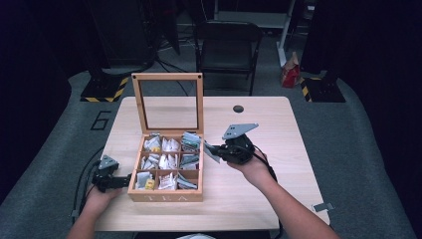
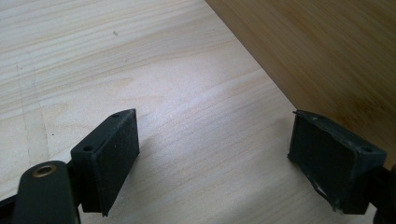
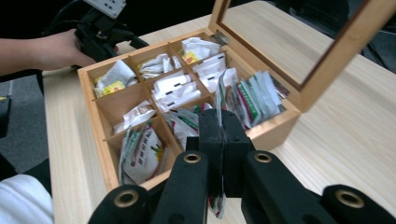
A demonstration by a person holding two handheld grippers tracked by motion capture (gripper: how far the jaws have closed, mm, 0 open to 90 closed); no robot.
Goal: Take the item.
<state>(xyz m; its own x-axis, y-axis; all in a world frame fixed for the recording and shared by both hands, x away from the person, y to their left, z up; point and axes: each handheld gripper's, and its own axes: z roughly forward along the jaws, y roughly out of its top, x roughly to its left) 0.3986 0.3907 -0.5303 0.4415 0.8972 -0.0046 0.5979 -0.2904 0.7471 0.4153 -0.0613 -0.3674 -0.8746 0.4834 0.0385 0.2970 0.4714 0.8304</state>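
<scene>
A wooden tea box (image 1: 166,195) stands open on the table, its glass lid (image 1: 168,77) upright at the back. Its compartments hold several tea sachets (image 3: 140,151). My right gripper (image 1: 209,149) hovers just right of the box, shut on a thin sachet (image 1: 212,154). In the right gripper view the jaws (image 3: 223,122) pinch that sachet (image 3: 219,95) edge-on, in front of the box's near rim (image 3: 271,128). My left gripper (image 1: 124,180) rests low against the box's left side. Its jaws (image 2: 215,144) stand open over bare tabletop beside the box wall (image 2: 327,56).
The pale wooden table (image 1: 259,199) has a black round hole (image 1: 238,108) near its far edge and a metal clip (image 1: 323,205) at its right front corner. A folding chair (image 1: 226,42) and a red bag (image 1: 290,72) stand on the floor behind.
</scene>
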